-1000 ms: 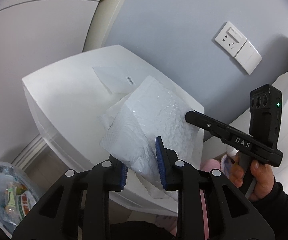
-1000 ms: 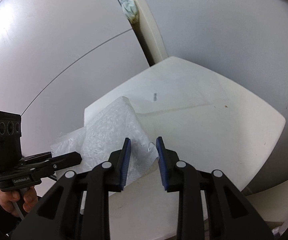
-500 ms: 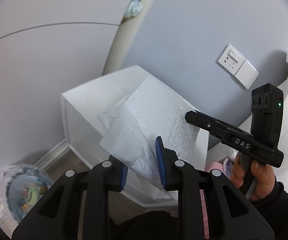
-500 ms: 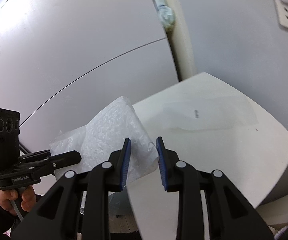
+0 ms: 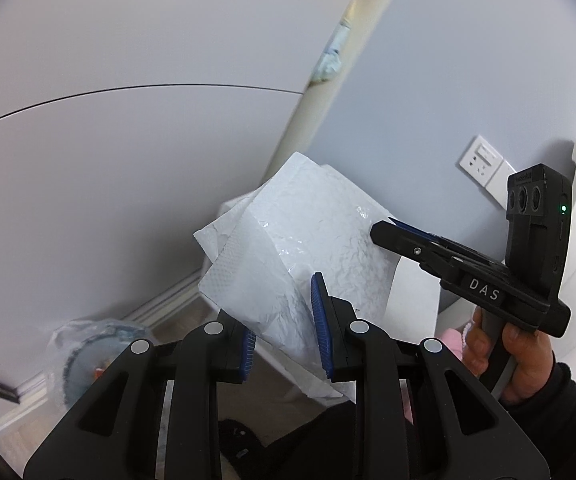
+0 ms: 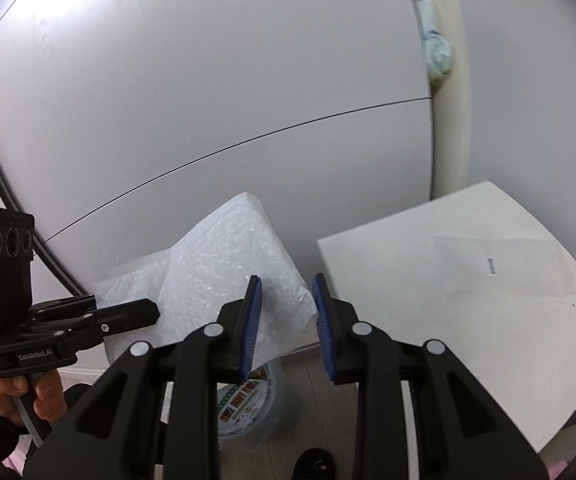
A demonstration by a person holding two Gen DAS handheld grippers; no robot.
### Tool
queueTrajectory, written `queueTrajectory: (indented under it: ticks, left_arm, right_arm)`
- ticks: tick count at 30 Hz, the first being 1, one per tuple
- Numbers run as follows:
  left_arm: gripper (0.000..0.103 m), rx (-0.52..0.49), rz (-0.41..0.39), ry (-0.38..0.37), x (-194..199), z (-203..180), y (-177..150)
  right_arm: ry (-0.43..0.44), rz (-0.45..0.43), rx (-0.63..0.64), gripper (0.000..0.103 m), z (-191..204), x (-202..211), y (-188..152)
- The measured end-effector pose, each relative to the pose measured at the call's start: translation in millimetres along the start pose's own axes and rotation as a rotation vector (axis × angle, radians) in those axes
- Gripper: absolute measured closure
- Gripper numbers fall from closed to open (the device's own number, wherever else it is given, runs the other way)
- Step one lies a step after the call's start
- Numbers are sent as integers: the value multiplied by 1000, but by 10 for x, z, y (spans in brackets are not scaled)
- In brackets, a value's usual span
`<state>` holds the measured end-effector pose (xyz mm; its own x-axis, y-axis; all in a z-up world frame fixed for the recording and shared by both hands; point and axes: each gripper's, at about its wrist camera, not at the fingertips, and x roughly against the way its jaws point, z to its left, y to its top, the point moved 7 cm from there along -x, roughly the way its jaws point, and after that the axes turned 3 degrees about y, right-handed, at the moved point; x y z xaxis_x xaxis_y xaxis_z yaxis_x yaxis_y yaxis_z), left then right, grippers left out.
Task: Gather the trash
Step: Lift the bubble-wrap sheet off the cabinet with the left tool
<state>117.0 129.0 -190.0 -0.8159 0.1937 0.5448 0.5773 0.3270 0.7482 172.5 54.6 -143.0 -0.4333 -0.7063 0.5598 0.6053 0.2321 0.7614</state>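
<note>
Left wrist view: the left claw (image 5: 284, 320) grips a crumpled white plastic sheet with paper towel (image 5: 304, 256), held in the air. Right claw (image 6: 286, 320) stands open beside the sheet's edge. Below sits a grey lined trash bin (image 6: 264, 408), next to the white surface (image 6: 468, 312).

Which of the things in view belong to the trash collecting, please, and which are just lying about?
For the job:
- crumpled white sheets, gripped in the left claw
- right claw, at the sheets' corner
- lined bin on the floor
- clear film, probably trash too

Just there:
- white table
- wall socket
</note>
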Motion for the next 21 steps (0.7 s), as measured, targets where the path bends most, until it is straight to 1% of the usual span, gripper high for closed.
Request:
queueTrajectory:
  ticks: [9, 14, 21]
  left_arm:
    - [80, 24, -28, 62, 581, 665, 223]
    - [80, 60, -52, 102, 794, 910, 192]
    - [80, 107, -59, 155, 968, 1160, 64]
  right_arm:
    - [63, 15, 43, 77, 541, -322, 108]
    - [100, 35, 73, 77, 826, -526, 123]
    - [139, 67, 99, 77, 1051, -799, 108]
